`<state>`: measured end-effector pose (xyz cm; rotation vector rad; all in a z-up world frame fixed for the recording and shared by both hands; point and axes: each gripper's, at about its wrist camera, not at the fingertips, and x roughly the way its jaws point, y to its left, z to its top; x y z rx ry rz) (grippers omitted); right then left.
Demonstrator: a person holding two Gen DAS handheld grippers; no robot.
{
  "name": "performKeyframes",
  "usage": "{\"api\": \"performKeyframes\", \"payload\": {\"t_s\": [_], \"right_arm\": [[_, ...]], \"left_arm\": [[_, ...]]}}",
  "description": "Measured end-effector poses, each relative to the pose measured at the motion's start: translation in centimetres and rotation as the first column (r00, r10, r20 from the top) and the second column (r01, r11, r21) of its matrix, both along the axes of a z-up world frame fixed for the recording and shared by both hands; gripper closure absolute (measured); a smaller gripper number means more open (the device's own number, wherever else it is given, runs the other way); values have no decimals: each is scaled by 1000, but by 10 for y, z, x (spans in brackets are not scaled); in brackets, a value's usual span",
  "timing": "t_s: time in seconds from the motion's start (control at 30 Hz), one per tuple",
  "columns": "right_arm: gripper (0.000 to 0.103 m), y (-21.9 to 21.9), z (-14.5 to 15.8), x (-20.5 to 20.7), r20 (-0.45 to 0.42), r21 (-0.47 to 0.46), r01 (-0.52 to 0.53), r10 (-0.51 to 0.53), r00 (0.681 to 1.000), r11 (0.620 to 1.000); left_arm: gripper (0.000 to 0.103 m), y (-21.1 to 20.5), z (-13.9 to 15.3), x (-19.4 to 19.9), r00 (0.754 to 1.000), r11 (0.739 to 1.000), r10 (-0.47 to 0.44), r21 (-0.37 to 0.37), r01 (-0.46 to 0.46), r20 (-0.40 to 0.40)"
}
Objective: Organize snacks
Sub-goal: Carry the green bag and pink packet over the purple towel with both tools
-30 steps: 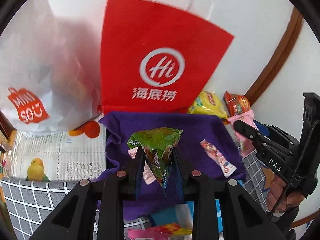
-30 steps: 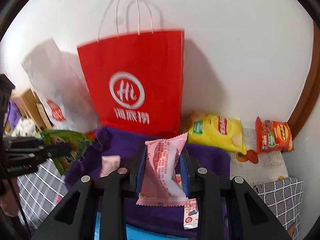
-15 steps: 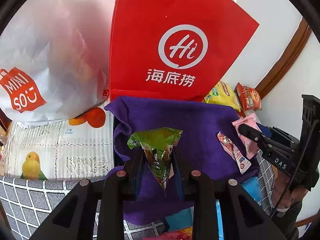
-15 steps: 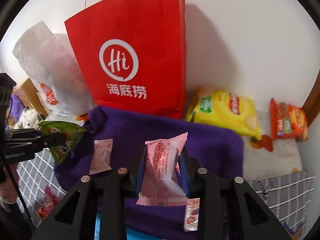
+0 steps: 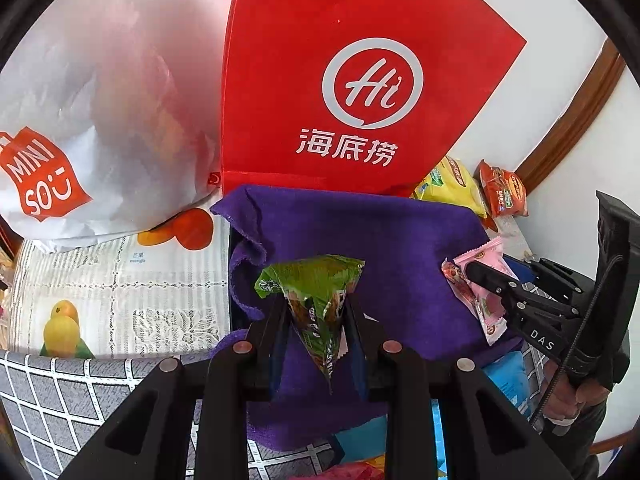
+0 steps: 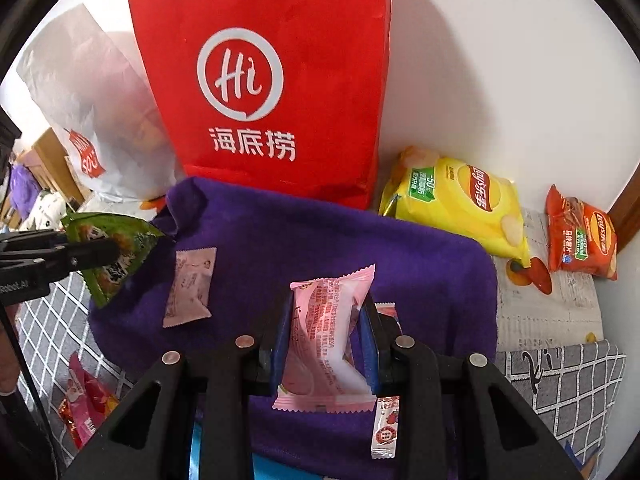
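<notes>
My left gripper (image 5: 316,312) is shut on a green snack packet (image 5: 316,300), held over the left part of a purple cloth (image 5: 360,232). The same green snack packet (image 6: 112,252) shows at the left of the right wrist view, clamped by the left gripper (image 6: 108,252). My right gripper (image 6: 326,312) is shut on a pink snack packet (image 6: 324,332) above the cloth's (image 6: 320,240) near side. That pink packet (image 5: 486,300) and the right gripper (image 5: 474,270) appear at the right of the left wrist view. A small pale pink packet (image 6: 190,284) and a slim red-and-white stick packet (image 6: 386,420) lie on the cloth.
A red paper bag (image 6: 272,80) stands against the wall behind the cloth, a white plastic bag (image 6: 92,108) to its left. A yellow chips bag (image 6: 460,204) and an orange chips bag (image 6: 580,236) lie at the right. More snacks (image 6: 84,400) lie bottom left. A hand (image 5: 576,400) grips the right tool.
Both grippers have sunk toward the purple cloth and tilted further down, each still clamping its packet. The red bag now fills more of both views.
</notes>
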<state>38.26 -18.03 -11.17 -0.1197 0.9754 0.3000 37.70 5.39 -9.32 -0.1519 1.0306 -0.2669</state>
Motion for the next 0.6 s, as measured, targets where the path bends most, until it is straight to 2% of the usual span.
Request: {"api": "performKeyframes", "payload": {"t_s": [0.6], "right_arm": [[72, 2, -12, 3, -44, -57, -6, 3, 999, 998]], "left_arm": [[77, 1, -4, 3, 1000, 1000, -6, 1, 6, -20]]}}
